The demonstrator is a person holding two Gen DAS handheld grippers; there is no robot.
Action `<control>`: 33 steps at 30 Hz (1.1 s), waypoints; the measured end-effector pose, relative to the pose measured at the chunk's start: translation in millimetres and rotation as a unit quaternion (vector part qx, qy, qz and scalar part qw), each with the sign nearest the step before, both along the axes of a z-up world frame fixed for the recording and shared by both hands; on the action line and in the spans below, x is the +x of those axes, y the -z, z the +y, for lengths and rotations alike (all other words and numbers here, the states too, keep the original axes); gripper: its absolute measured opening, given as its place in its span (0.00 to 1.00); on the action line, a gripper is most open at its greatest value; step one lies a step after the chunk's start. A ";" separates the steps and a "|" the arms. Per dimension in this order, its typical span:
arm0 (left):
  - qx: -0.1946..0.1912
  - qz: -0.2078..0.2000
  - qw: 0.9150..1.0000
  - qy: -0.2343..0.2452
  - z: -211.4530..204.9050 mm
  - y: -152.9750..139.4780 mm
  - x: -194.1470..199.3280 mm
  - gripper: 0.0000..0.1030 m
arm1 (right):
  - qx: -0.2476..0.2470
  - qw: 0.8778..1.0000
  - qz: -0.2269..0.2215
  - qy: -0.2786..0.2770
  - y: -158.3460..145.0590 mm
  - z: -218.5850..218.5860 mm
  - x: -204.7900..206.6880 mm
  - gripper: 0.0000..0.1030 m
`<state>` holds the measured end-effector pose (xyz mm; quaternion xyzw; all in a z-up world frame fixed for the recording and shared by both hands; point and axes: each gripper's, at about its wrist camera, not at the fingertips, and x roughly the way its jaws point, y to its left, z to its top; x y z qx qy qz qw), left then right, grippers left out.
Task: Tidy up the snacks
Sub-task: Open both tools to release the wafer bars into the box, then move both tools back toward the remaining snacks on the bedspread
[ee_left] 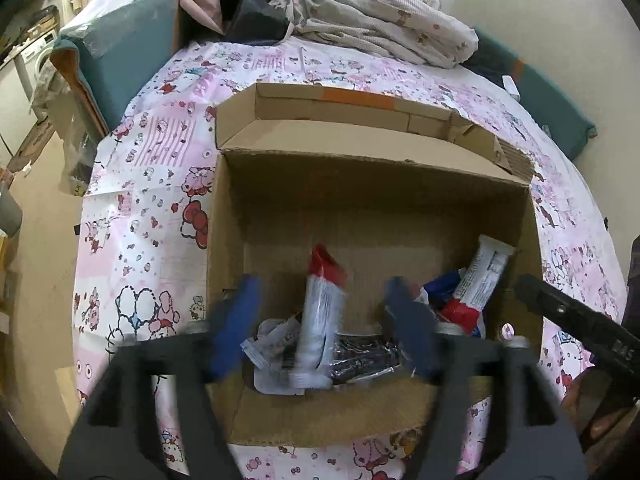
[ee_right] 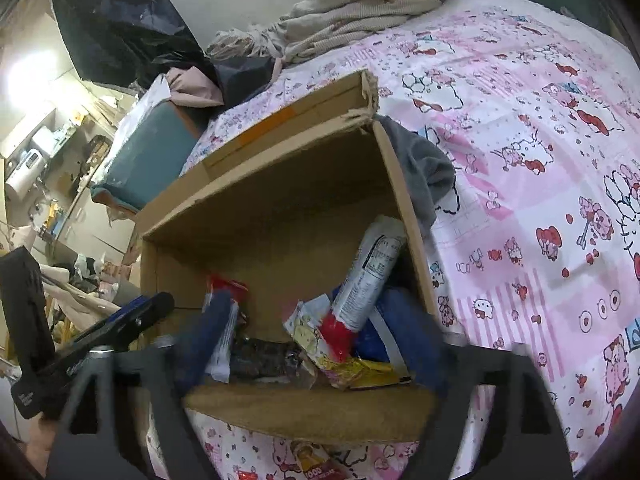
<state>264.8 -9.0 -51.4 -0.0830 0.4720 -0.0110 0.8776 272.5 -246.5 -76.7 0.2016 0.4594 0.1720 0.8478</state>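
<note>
An open cardboard box (ee_left: pixel 360 200) stands on a pink cartoon-print bedsheet (ee_left: pixel 152 200). My left gripper (ee_left: pixel 324 332) hangs open over the box's near side. A white snack packet with a red end (ee_left: pixel 322 320), blurred, stands loose between its blue fingers (ee_left: pixel 236 328), touching neither. A second white-and-red packet (ee_left: pixel 480 280) leans on the box's right wall over a blue packet (ee_left: pixel 438 286). A dark wrapper (ee_left: pixel 364 356) lies on the floor of the box. In the right wrist view my right gripper (ee_right: pixel 308 344) is open over the same box (ee_right: pixel 280 200), above the leaning packet (ee_right: pixel 368 276) and a yellow packet (ee_right: pixel 344 360).
A rumpled pale blanket (ee_left: pixel 380 20) lies at the bed's far end, with a teal cushion (ee_left: pixel 132 60) to the left. A grey cloth (ee_right: pixel 420 168) rests against the box's right outer wall. Another snack packet (ee_right: pixel 316 464) lies on the sheet in front of the box.
</note>
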 end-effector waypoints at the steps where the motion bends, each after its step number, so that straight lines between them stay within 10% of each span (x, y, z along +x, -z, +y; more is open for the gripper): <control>1: 0.002 -0.005 1.000 -0.001 -1.0 -1.8 -1.6 0.82 | 0.000 1.000 -0.003 0.002 -1.5 -0.1 -0.4 0.89; 33: -0.026 -0.011 0.999 -0.029 23.6 -27.7 -68.9 0.83 | -0.021 1.000 -0.018 0.005 -32.0 -8.4 -77.6 0.90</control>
